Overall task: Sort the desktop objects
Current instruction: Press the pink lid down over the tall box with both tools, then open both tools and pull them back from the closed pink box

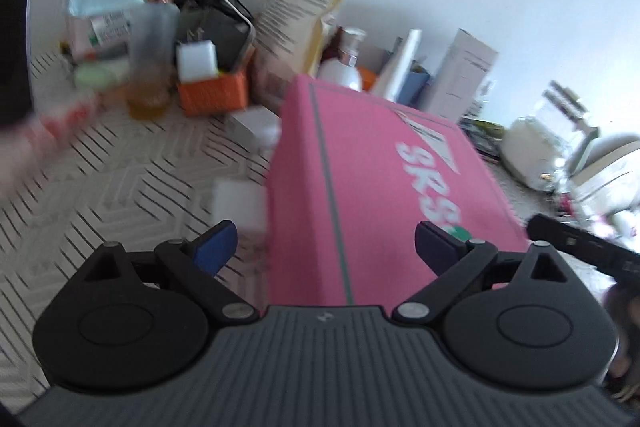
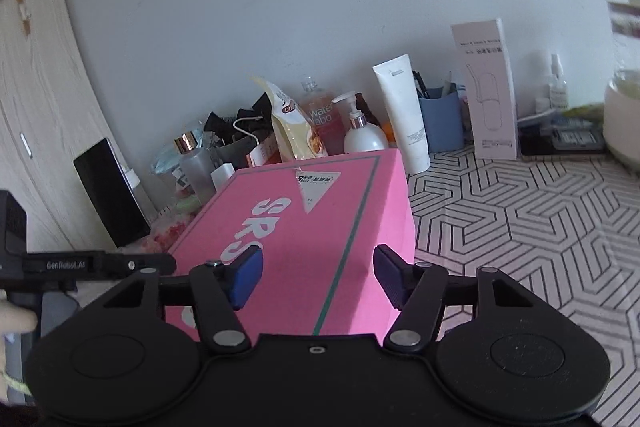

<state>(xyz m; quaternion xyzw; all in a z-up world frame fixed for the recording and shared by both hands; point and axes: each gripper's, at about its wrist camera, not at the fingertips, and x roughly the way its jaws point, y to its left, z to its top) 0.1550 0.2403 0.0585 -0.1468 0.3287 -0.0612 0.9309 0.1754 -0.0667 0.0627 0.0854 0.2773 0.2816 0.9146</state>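
A large pink box (image 1: 380,187) with white lettering lies on the patterned tabletop (image 2: 540,227). My left gripper (image 1: 326,247) is open wide over its near left part. The left fingertip hangs off the box's side, and the right one hangs over the top face. In the right wrist view the same pink box (image 2: 304,239) fills the centre. My right gripper (image 2: 318,279) stands open over its near right part, both blue pads above the lid and pressing on nothing. Each gripper shows at the edge of the other's view, the right one (image 1: 580,247) and the left one (image 2: 80,267).
Clutter lines the wall: an orange box (image 1: 212,91), a yellow pouch (image 1: 300,7), a pump bottle (image 2: 360,135), a white tube (image 2: 404,115), a blue pen cup (image 2: 440,123), a tall white carton (image 2: 488,87) and a black box (image 2: 112,191). A small white block (image 1: 240,203) sits left of the pink box.
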